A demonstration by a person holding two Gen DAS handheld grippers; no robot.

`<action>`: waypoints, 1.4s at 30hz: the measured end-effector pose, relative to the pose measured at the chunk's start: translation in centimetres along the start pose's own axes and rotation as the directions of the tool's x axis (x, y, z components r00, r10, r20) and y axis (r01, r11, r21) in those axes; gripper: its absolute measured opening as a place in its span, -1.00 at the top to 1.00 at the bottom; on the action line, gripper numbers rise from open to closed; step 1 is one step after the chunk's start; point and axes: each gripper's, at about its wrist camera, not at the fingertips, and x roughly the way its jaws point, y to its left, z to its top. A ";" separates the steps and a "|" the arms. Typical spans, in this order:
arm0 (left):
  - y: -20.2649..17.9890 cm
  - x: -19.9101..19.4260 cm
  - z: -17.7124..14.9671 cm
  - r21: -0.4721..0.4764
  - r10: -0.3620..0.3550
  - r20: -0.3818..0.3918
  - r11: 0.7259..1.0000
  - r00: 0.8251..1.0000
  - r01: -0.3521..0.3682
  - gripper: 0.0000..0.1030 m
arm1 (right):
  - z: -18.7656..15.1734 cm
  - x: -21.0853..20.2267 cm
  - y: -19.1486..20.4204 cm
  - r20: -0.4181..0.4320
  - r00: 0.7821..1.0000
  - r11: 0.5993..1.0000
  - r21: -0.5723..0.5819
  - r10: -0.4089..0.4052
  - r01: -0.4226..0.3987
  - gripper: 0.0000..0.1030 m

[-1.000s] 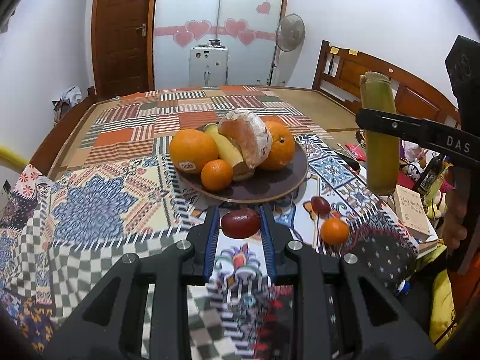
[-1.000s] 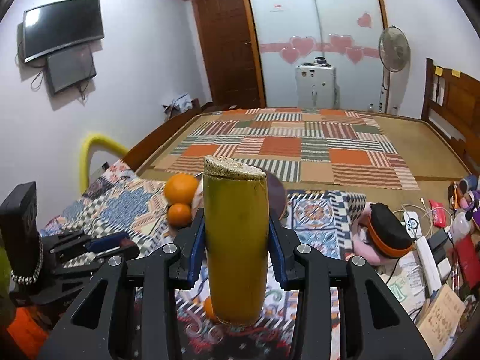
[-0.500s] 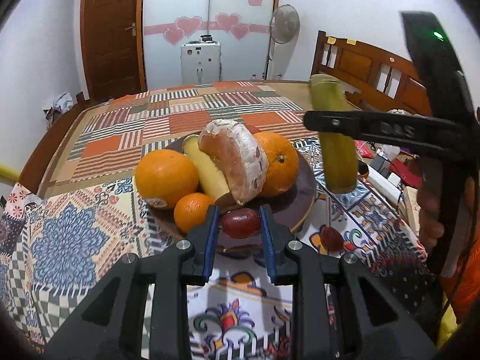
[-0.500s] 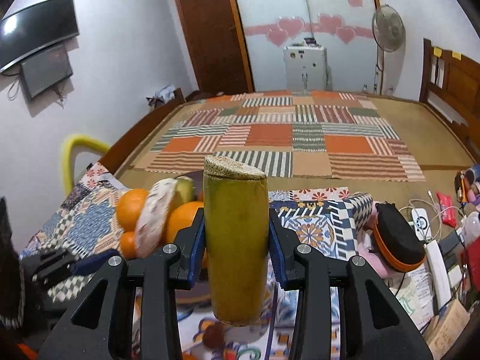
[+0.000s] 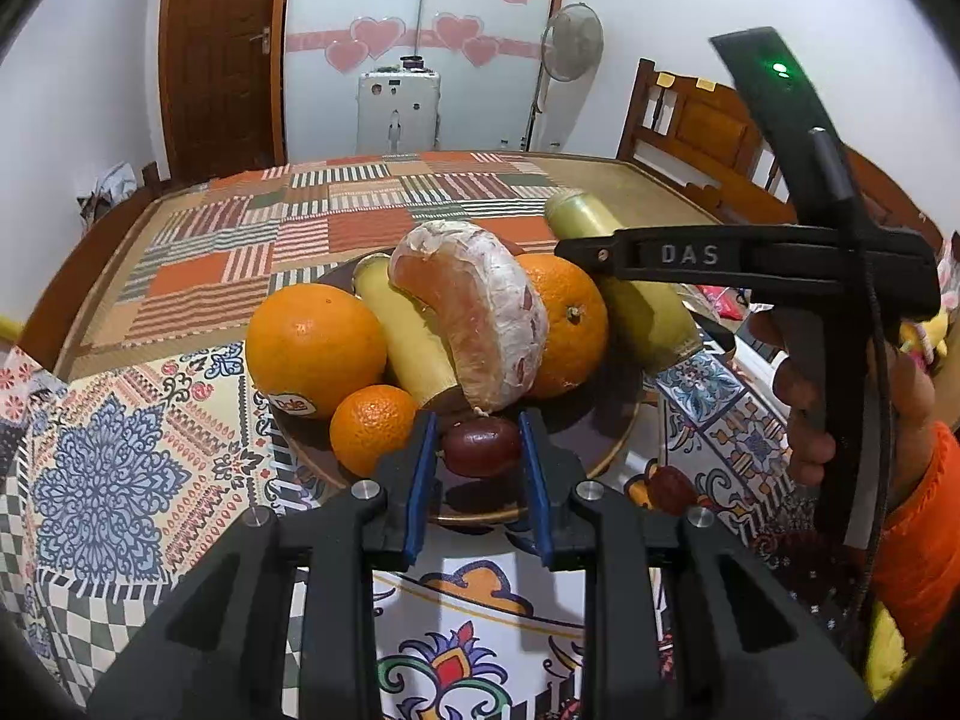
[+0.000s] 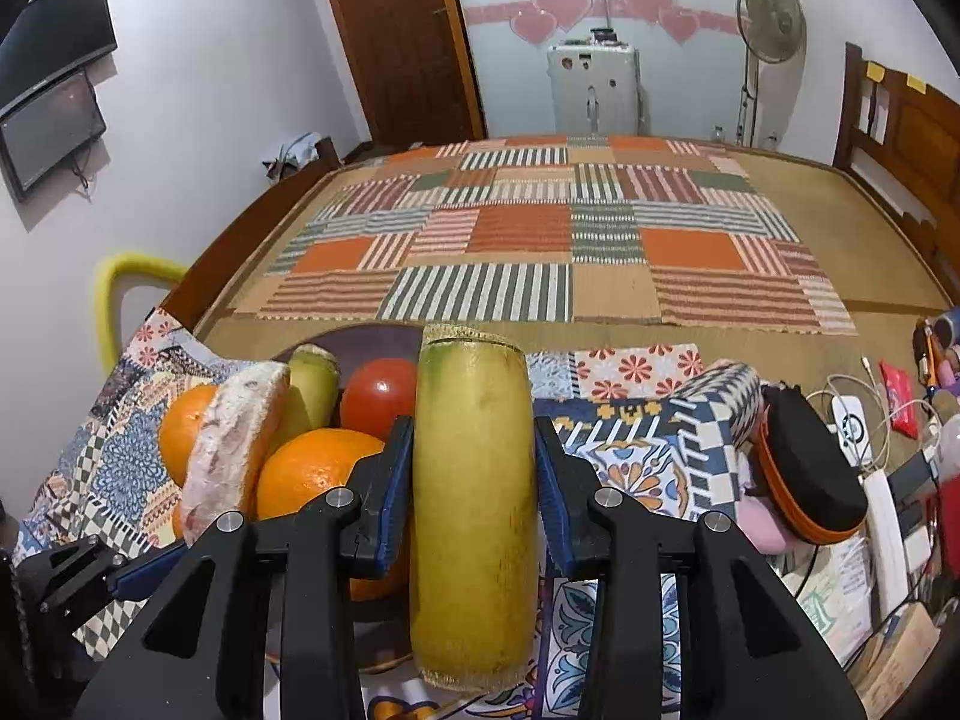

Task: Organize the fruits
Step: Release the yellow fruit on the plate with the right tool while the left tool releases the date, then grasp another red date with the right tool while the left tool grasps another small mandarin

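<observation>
I see the dark plate point(image 5: 606, 438) on the patterned cloth point(image 5: 108, 480), crowded with fruit. A large orange point(image 5: 315, 348) sits at its 9 o'clock edge, a small mandarin point(image 5: 372, 427) at about 7 o'clock. A yellow-green stalk piece point(image 5: 405, 336) leans behind a peeled pomelo wedge point(image 5: 474, 312) in the middle, and a second orange point(image 5: 567, 324) lies toward 3 o'clock. From the right wrist camera I also make out a red tomato point(image 6: 379, 397) at the far side.

My left gripper point(image 5: 480, 450) holds a dark red date point(image 5: 480, 445) between narrow jaws, over the plate's 6 o'clock rim. My right gripper point(image 6: 474, 480) is clamped on a thick yellow-green cane section point(image 6: 471, 498), tilted over the plate's 3 o'clock edge. Another dark fruit point(image 5: 672, 489) lies on the cloth just off the plate, near 4 o'clock.
</observation>
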 end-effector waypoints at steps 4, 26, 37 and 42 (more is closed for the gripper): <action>-0.5 0.1 -0.2 0.019 0.018 0.003 1.000 1.000 -0.018 0.46 | 0.3 0.1 -0.1 -0.006 1.000 1.000 0.004 -0.002 0.002 0.32; -0.6 -2.7 -1.3 -0.016 0.042 0.014 0.999 0.999 -0.042 0.09 | -2.4 -6.4 1.2 0.096 0.995 0.993 -0.120 -0.007 0.018 0.20; -2.8 -7.0 -1.6 -0.005 0.060 0.050 0.998 0.997 -0.060 -0.17 | -6.0 -11.4 1.3 0.159 0.987 0.987 -0.154 -0.013 0.038 0.19; -4.6 -6.7 -2.8 0.002 0.034 0.013 0.999 0.999 -0.034 -0.24 | -7.9 -12.6 0.5 0.164 0.986 0.989 -0.141 -0.022 0.046 -0.01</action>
